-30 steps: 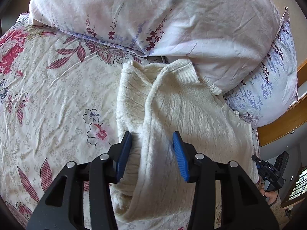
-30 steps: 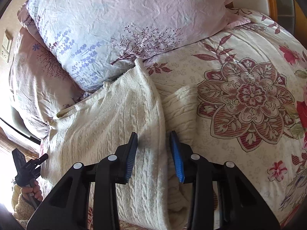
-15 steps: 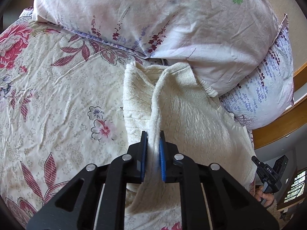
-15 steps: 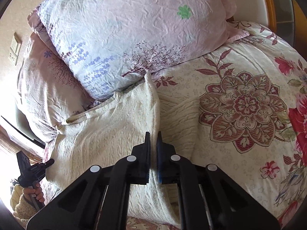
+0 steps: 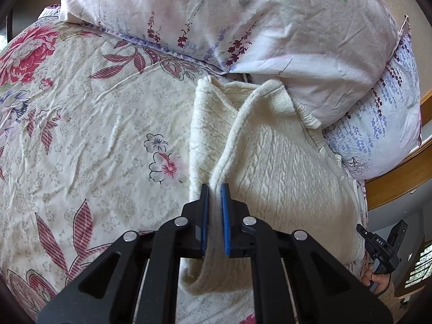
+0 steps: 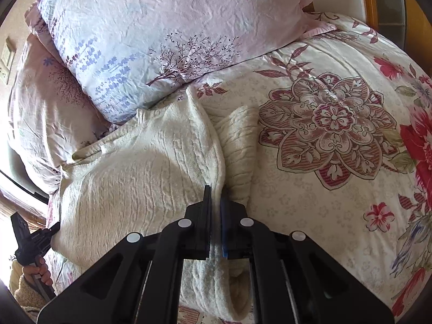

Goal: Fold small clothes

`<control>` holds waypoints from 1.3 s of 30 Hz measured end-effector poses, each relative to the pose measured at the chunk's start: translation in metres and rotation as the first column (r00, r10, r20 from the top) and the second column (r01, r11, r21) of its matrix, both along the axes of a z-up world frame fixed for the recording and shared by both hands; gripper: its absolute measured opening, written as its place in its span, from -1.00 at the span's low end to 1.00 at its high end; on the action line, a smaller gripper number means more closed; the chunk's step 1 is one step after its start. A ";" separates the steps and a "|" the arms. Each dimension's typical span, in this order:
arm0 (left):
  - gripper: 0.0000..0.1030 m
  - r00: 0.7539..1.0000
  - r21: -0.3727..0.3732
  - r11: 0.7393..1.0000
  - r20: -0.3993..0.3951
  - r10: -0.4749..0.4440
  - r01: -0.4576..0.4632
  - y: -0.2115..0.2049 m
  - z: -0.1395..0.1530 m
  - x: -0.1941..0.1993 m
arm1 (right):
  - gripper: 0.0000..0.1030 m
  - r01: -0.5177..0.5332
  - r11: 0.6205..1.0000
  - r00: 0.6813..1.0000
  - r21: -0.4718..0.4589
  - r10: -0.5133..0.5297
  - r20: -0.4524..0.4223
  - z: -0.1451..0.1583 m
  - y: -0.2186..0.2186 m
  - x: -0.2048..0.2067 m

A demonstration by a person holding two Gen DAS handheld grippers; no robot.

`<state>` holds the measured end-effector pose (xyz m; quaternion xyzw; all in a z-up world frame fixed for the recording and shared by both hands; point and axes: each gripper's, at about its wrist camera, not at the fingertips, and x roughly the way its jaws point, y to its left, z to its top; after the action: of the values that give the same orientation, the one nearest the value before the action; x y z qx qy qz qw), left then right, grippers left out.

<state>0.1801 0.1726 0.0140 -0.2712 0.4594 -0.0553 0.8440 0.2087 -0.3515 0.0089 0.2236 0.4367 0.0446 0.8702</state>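
On bed [image 5: 94, 124]: L tongs [image 5: 214, 189], R tongs [image 6: 216, 190] both clamped on sweater [image 5: 272, 167] edge.

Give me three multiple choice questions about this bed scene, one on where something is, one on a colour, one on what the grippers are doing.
1. Where does the knitted garment lie?
A. on the floral bedspread, its far end against the pillows
B. on top of the pillows
C. on the floor

2. What colour is the garment?
A. navy
B. cream
C. red

3. How do the two grippers stand?
A. both open above the cloth
B. one shut, one open
C. both shut on a raised fold of the garment

Answers:
1 A: the garment rests on the bedspread below the pillows.
2 B: its knit is cream.
3 C: the left gripper and right gripper each pinch the fold.
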 end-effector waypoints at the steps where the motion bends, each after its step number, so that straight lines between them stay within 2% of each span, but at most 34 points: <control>1: -0.85 1.000 0.000 1.000 0.003 0.006 -0.006 0.000 0.000 -0.002 | -0.89 0.001 1.000 1.000 0.003 -0.001 0.001 0.000 -0.001 -0.001; 7: -0.84 0.999 -0.008 1.000 0.020 0.025 -0.025 0.001 -0.001 -0.012 | -0.88 0.003 1.000 1.000 0.007 -0.003 0.000 0.000 -0.001 -0.003; 10: -0.69 0.999 -0.002 1.000 0.040 0.028 -0.028 0.001 0.004 -0.014 | -0.86 -0.003 1.000 1.000 0.013 0.003 -0.001 0.002 -0.001 -0.003; 11: -0.60 0.998 -0.006 0.999 0.050 0.036 -0.036 0.003 0.007 -0.016 | -0.76 0.000 1.000 1.000 0.028 0.000 0.003 0.004 -0.003 -0.003; 12: -0.28 0.997 -0.012 0.999 0.065 0.049 -0.048 0.007 0.011 -0.018 | -0.67 0.004 0.999 1.000 0.044 -0.005 0.007 0.006 -0.005 -0.004; 13: 0.12 0.995 -0.010 0.998 0.079 0.067 -0.066 0.009 0.015 -0.019 | -0.59 0.014 0.998 1.000 0.056 -0.015 0.018 0.008 -0.007 -0.006; 15: 0.35 0.990 -0.013 0.996 0.104 0.091 -0.090 0.015 0.024 -0.019 | -0.09 0.050 0.997 0.998 0.052 -0.052 0.042 0.014 -0.013 -0.008; 17: 0.40 0.991 -0.003 0.996 0.097 0.089 -0.089 0.018 0.027 -0.010 | 0.00 0.084 0.995 0.995 0.046 -0.086 0.040 0.015 -0.021 -0.005; 19: 0.44 0.995 0.027 0.997 0.072 0.068 -0.070 0.017 0.026 0.003 | 0.00 0.102 0.993 0.995 0.066 -0.103 0.012 0.011 -0.029 0.002; 22: 0.45 0.999 0.058 0.998 0.044 0.032 -0.035 0.012 0.021 0.022 | 0.00 0.113 0.986 0.994 0.125 -0.110 -0.026 0.003 -0.036 0.013; 25: 0.45 1.000 0.052 0.999 0.024 0.003 -0.004 0.005 0.016 0.037 | 0.00 0.094 0.979 0.995 0.182 -0.090 -0.033 -0.001 -0.036 0.022; 28: 0.44 1.000 0.057 0.998 0.001 -0.022 0.022 -0.002 0.010 0.050 | -0.03 0.065 0.979 0.998 0.193 -0.059 -0.039 -0.005 -0.031 0.032; 30: 0.43 1.000 0.072 0.997 -0.004 -0.030 0.030 -0.006 0.007 0.056 | -0.67 0.036 0.984 0.999 0.176 -0.031 -0.033 -0.005 -0.025 0.038; 31: 0.39 0.999 0.077 0.996 -0.004 -0.038 0.038 -0.008 0.007 0.059 | -0.67 0.027 0.985 0.999 0.171 -0.021 -0.036 -0.005 -0.024 0.040; 32: 0.30 0.999 0.071 0.997 -0.007 -0.043 0.043 -0.009 0.007 0.062 | -0.69 0.027 0.986 0.999 0.163 -0.023 -0.027 -0.003 -0.023 0.041; 34: -0.06 1.000 0.061 0.998 -0.012 -0.022 0.022 -0.006 0.005 0.065 | -0.72 0.023 0.990 1.000 0.139 -0.023 -0.007 0.000 -0.022 0.041; 35: -0.14 1.000 0.053 0.999 -0.014 -0.007 0.008 -0.003 0.004 0.066 | -0.73 0.025 0.992 1.000 0.125 -0.025 -0.006 0.000 -0.022 0.041; 37: -0.63 1.000 0.022 1.000 -0.022 0.015 -0.014 0.005 0.000 0.068 | -0.73 0.037 0.994 0.999 0.103 -0.035 -0.017 -0.003 -0.023 0.041; 39: -0.67 1.000 0.007 1.000 -0.020 0.022 -0.021 0.010 -0.002 0.067 | -0.73 0.044 0.996 0.999 0.083 -0.043 -0.019 -0.006 -0.023 0.041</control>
<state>0.2470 0.1822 0.0122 -0.2740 0.4651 -0.0421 0.8407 0.2497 -0.3741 0.0032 0.2697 0.4371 0.0421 0.8570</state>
